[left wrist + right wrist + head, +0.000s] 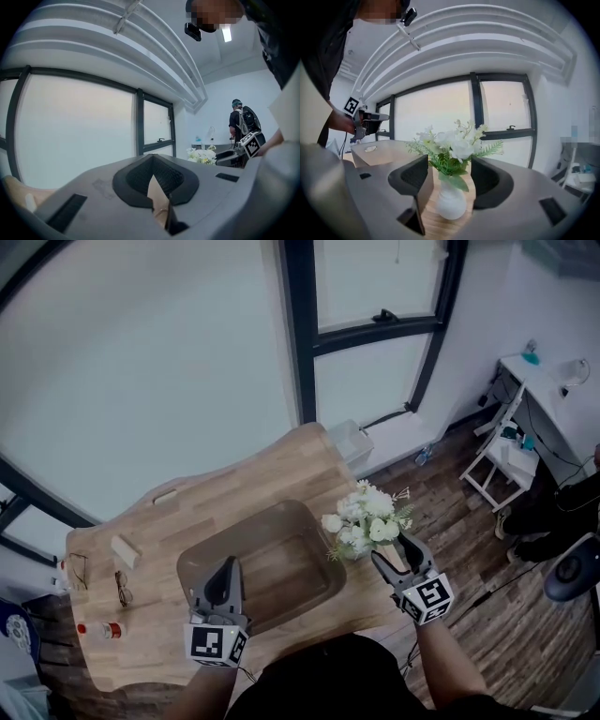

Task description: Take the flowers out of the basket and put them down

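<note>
Tabletop beside the basket bears flowers — vase upright, blooms up.

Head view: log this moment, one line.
white flowers in white vase on wooden table beside brown rectangular basket | right gripper jaws open | left gripper jaws shut on basket rim

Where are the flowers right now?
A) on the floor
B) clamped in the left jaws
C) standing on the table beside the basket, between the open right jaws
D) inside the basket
C: the flowers stand in their white vase on the table, outside the basket, with the right gripper jaws apart on either side, not touching it.
</note>
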The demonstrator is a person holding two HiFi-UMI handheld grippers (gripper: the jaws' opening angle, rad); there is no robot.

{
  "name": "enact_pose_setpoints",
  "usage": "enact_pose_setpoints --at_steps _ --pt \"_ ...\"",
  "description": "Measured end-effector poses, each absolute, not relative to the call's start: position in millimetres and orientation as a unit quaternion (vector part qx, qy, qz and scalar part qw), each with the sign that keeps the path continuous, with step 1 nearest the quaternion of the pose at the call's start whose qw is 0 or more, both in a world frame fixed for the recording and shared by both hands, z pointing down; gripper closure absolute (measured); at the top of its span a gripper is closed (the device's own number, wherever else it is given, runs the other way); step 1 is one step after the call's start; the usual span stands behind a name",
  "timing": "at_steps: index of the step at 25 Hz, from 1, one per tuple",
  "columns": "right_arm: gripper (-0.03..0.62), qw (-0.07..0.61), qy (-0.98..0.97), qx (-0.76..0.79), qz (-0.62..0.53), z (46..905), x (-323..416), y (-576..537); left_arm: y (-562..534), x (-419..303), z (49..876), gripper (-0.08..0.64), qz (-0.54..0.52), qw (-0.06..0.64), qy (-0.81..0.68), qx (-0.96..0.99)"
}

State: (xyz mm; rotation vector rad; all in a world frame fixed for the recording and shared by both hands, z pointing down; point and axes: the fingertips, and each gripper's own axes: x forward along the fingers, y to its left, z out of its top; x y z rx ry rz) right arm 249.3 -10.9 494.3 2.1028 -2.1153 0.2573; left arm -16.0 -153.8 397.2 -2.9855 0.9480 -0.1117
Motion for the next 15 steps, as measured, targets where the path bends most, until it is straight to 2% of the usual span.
enact_pose_setpoints --at_steps 5,11,15 --pt "0.3 0.038 -0.701 0.707 0.086 465.6 254.1 -5.4 -154.3 -18.8 399.8 0.555 -0.037 0.007 0.298 -0.954" --pt "0.469 0.026 -0.693 0.718 0.058 439.5 251.7 3.5 -153.7 -19.6 401.0 0.555 -0.037 0.019 0.29 -0.956" --pt "0.509 0.023 -0.701 0.711 0.044 430.5 239.8 8.4 -153.9 -22.4 398.9 0.555 -0.036 0.03 0.287 -0.957"
